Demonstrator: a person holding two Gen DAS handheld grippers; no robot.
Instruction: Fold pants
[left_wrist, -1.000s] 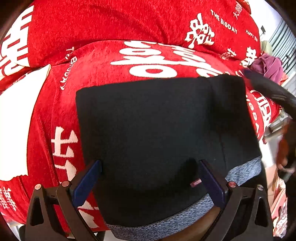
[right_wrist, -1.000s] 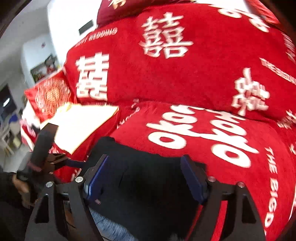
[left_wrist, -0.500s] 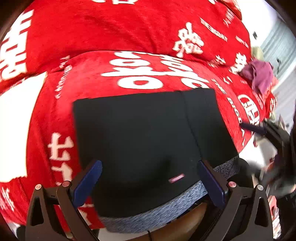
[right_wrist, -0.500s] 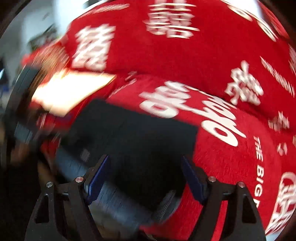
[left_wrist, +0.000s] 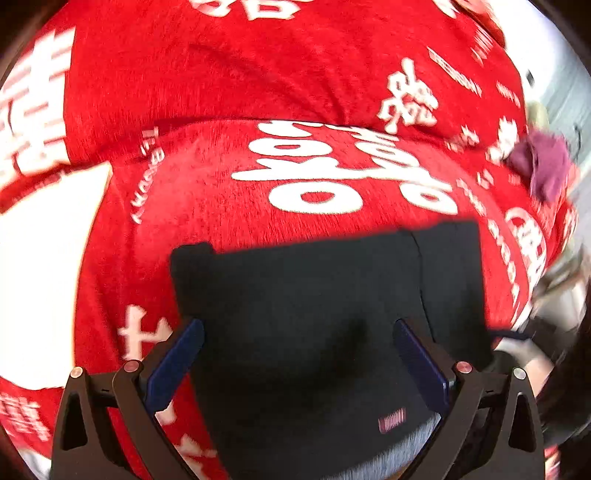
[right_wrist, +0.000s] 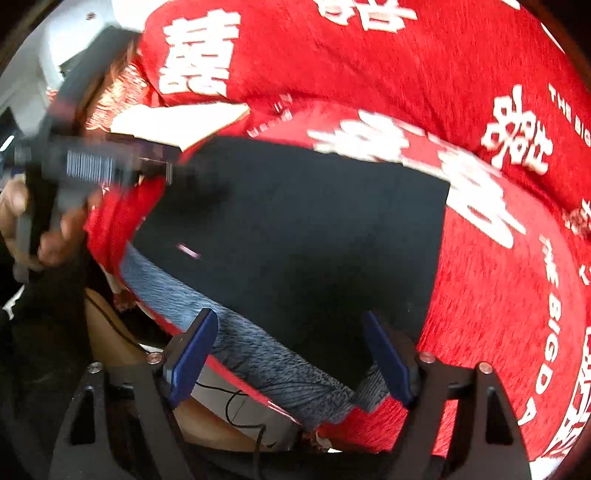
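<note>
Garment: black pants (left_wrist: 314, 332) with a grey waistband (right_wrist: 243, 332), already folded into a compact rectangle; small pink label near the band.
Location: lying flat on a red blanket (left_wrist: 229, 92) printed with white characters, filling the lower centre of the left wrist view and the middle of the right wrist view; waistband edge nearest both cameras.
Left claw (left_wrist: 295, 365): spread wide, blue pads either side of the pants, nothing pinched between them; it hangs above the cloth near the waistband end.
Right claw (right_wrist: 291, 354): also wide, gripping nothing; its pads straddle the waistband's lower right corner. Contact with the fabric cannot be told.
Other items: purple cloth (left_wrist: 546, 166) at the right edge of the left view, well apart from the pants; white patch (right_wrist: 177, 122) on the blanket, upper left of the right view.
Step (judged): late stage, between folds; both claws free and lining up on the waistband edge.
Next move (judged): each claw needs to settle on a waistband corner, pinch all layers together, then carry that edge over toward the far edge without dragging the stack askew.
</note>
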